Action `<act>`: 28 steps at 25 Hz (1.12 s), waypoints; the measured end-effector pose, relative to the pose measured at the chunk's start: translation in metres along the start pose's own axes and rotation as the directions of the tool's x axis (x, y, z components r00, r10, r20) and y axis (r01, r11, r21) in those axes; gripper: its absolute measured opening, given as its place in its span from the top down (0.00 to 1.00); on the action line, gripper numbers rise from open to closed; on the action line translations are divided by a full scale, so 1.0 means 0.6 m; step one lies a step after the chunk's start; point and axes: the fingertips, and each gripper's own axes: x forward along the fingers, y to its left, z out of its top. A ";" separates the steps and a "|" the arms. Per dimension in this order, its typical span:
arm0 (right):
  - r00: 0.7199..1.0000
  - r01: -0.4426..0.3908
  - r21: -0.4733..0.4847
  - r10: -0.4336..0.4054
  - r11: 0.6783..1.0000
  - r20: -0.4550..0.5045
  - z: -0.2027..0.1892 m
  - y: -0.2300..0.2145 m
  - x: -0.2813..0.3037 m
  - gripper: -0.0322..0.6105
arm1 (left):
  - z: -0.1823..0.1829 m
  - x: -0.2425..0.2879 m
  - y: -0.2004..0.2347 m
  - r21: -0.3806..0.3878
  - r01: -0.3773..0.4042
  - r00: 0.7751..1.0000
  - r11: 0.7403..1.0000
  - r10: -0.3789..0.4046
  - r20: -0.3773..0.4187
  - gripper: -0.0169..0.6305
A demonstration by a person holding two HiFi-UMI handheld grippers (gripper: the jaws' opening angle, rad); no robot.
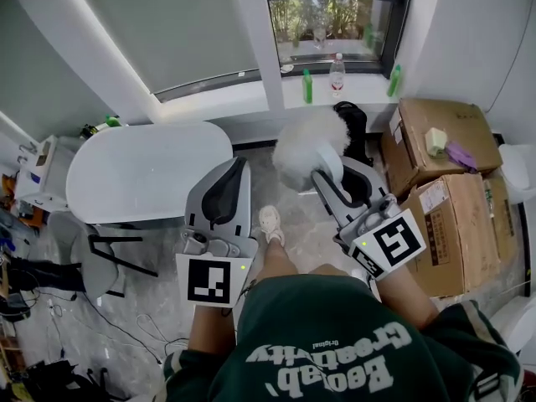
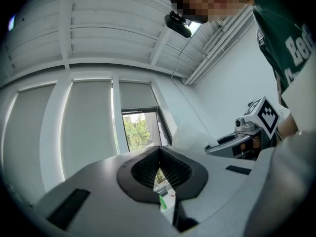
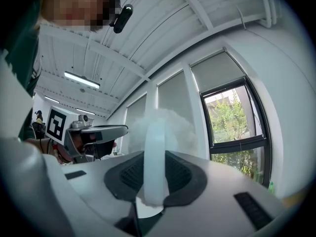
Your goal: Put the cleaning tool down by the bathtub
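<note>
Grey two-jaw left gripper [image 1: 237, 174]: held in front of the torso, jaws pointing forward, pads together at the tips with nothing between them. Grey two-jaw right gripper [image 1: 323, 172]: alongside and apart from it, jaws clamped on the white handle of the fluffy white cleaning tool [image 1: 308, 145]. Both forearms bare.

My fluffy duster [image 1: 306, 145] is white, its handle [image 3: 154, 157] pale and translucent. The left tool [image 1: 241, 166] and right tool [image 1: 335, 171] are light grey with black pads [image 1: 224, 193] and black-and-white square markers [image 1: 208, 280]. The bathtub [image 1: 151, 170] is white, the cardboard boxes [image 1: 444, 199] brown, my shirt [image 1: 352, 325] dark green.
</note>
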 end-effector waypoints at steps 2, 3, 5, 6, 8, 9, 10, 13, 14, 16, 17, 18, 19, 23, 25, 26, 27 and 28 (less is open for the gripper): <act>1.000 0.007 -0.008 -0.007 1.000 0.000 -0.007 -0.011 0.016 0.81 | -0.010 0.016 0.015 -0.001 0.003 1.000 1.000 -0.003 0.015 0.97; 1.000 0.010 -0.014 -0.010 1.000 -0.001 -0.011 -0.016 0.025 0.81 | -0.016 0.025 0.022 -0.002 0.009 1.000 1.000 -0.009 0.026 0.97; 1.000 0.016 -0.029 -0.017 0.999 -0.012 -0.024 -0.028 0.047 0.81 | -0.030 0.046 0.033 -0.002 0.024 0.999 1.000 -0.024 0.041 0.97; 1.000 0.016 -0.035 -0.016 0.999 -0.020 -0.031 -0.034 0.060 0.81 | -0.039 0.056 0.039 0.007 0.027 0.999 1.000 -0.028 0.040 0.97; 0.999 0.011 -0.038 -0.012 0.999 -0.034 -0.046 -0.046 0.089 0.81 | -0.064 0.080 0.054 0.037 0.029 0.999 0.999 -0.030 0.019 0.97; 0.999 0.009 -0.039 -0.011 0.999 -0.040 -0.054 -0.052 0.107 0.81 | -0.078 0.093 0.065 0.042 0.032 0.999 0.999 -0.033 0.007 0.97; 0.999 0.010 -0.039 -0.012 0.999 -0.047 -0.061 -0.058 0.127 0.81 | -0.091 0.108 0.079 0.035 0.037 0.999 0.999 -0.037 0.000 0.97; 0.998 0.020 -0.042 -0.022 0.999 -0.057 -0.073 -0.077 0.201 0.81 | -0.121 0.155 0.140 0.030 0.051 0.999 0.998 -0.051 -0.005 0.97; 0.998 0.027 -0.044 -0.029 0.999 -0.057 -0.075 -0.086 0.230 0.81 | -0.130 0.175 0.164 0.041 0.055 0.998 0.998 -0.055 -0.006 0.97; 0.997 0.049 -0.055 -0.052 0.997 -0.054 -0.076 -0.111 0.289 0.81 | -0.146 0.218 0.211 0.075 0.069 0.998 0.995 -0.068 -0.009 0.97; 0.997 0.060 -0.065 -0.063 0.996 -0.053 -0.076 -0.124 0.317 0.81 | -0.152 0.241 0.234 0.096 0.076 0.997 0.992 -0.075 -0.008 0.97; 0.996 0.066 -0.074 -0.070 0.995 -0.053 -0.074 -0.137 0.345 0.81 | -0.156 0.262 0.258 0.113 0.079 0.997 0.990 -0.079 -0.004 0.97; 0.996 0.070 -0.080 -0.075 0.994 -0.052 -0.072 -0.149 0.373 0.81 | -0.159 0.282 0.283 0.121 0.078 0.997 0.990 -0.079 0.000 0.97; 0.995 0.088 -0.077 -0.092 0.993 -0.049 -0.065 -0.197 0.483 0.81 | -0.181 0.358 0.380 0.095 0.074 0.997 0.993 -0.074 0.000 0.97; 0.994 0.089 -0.074 -0.093 0.993 -0.055 -0.070 -0.214 0.531 0.81 | -0.195 0.392 0.418 0.092 0.081 0.997 0.992 -0.081 -0.001 0.97; 0.994 0.089 -0.073 -0.093 0.993 -0.060 -0.074 -0.221 0.553 0.81 | -0.200 0.408 0.435 0.093 0.088 0.996 0.992 -0.089 0.007 0.97; 0.993 0.089 -0.074 -0.094 0.993 -0.065 -0.078 -0.228 0.574 0.81 | -0.206 0.422 0.450 0.090 0.094 0.995 0.992 -0.095 0.013 0.97; 0.993 0.090 -0.075 -0.095 0.993 -0.069 -0.082 -0.234 0.594 0.81 | -0.213 0.436 0.465 0.083 0.099 0.995 0.992 -0.100 0.015 0.97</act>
